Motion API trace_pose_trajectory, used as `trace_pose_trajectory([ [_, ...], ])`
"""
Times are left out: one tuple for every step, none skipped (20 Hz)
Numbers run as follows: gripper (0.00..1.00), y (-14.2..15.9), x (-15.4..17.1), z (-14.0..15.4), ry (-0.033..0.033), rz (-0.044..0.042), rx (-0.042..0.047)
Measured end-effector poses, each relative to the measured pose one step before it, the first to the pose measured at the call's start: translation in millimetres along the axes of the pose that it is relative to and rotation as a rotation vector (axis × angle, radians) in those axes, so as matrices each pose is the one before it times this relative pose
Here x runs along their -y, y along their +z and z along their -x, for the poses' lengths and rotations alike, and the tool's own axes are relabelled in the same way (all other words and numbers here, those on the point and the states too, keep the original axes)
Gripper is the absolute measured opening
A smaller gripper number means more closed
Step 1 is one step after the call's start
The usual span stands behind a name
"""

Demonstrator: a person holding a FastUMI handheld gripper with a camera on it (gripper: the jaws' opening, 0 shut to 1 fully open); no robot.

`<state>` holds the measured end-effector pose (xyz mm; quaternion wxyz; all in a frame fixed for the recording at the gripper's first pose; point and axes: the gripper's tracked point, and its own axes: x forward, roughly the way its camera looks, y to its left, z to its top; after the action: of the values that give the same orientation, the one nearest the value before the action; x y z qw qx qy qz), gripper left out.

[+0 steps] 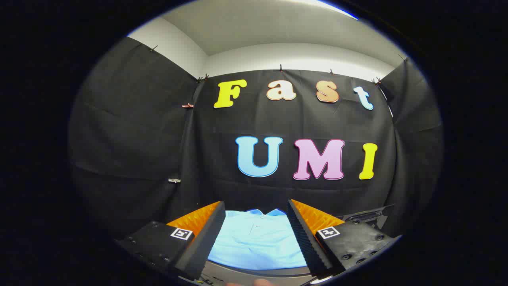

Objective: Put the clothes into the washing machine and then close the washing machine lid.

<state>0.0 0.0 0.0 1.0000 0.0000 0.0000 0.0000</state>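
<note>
Fingers of the gripper (256,216) stand apart above the light blue polo shirt (257,240) lying flat between them, so a shallow pinch could slip off the smooth cloth.

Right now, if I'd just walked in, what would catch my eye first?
Probably the light blue shirt, collar away from you, lying spread out between the two fingers of the claw and reaching just past their tips. The claw is open, its fingers standing apart on either side of the shirt without pressing on it. Behind it hangs the black cloth wall of the booth.
</note>
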Motion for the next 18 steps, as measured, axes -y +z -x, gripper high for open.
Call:
trace_pose_trajectory([
  [0.98, -0.42, -2.17, -0.5, 0.00835, 0.00024, -0.00414],
  [0.98, 0.45, -0.37, 0.39, 0.00582, 0.00115, 0.00122],
  [0.98, 0.3, 1.2, -0.49, 0.00104, 0.00365, 0.00035],
  [0.98, -0.6, 0.37, 0.42, -0.00006, 0.00334, -0.00056],
  [0.98, -1.14, 0.21, 0.23, -0.00396, -0.00033, -0.00238],
  [0.98, -2.21, -0.08, -0.04, -0.00403, -0.00261, -0.00661],
  [0.98, -2.57, -3.7, 0.69, 0.00364, -0.00191, -0.0102],
  [0.98, -0.75, -3.42, 1.1, 0.00942, 0.00014, -0.00448],
  [0.98, 1.53, -2.57, 0.36, 0.00979, 0.00361, 0.0028],
  [0.98, 2.34, -1.88, -0.35, 0.00531, 0.00809, 0.0035],
  [0.98, 2.01, 2.87, -0.64, -0.00538, 0.00787, 0.00133],
  [0.98, 1.0, 2.04, 0.55, -0.00381, -0.00092, 0.00153],
  [0.98, 0.43, -1.04, 1.1, 0.00254, -0.00896, 0.00003],
  [0.98, -0.15, 0.39, 1.59, 0.00314, -0.01079, -0.00141],
  [0.98, 0.46, 0.75, 1.27, 0.00223, -0.00648, -0.00119],
  [0.98, -1.13, 2.06, 0.89, -0.00349, -0.00084, -0.00133],
  [0.98, -2.64, 2.33, 1.43, -0.00865, 0.00123, -0.0061],
  [0.98, -3.95, 0.83, 1.44, -0.00486, -0.00018, -0.00878],
])
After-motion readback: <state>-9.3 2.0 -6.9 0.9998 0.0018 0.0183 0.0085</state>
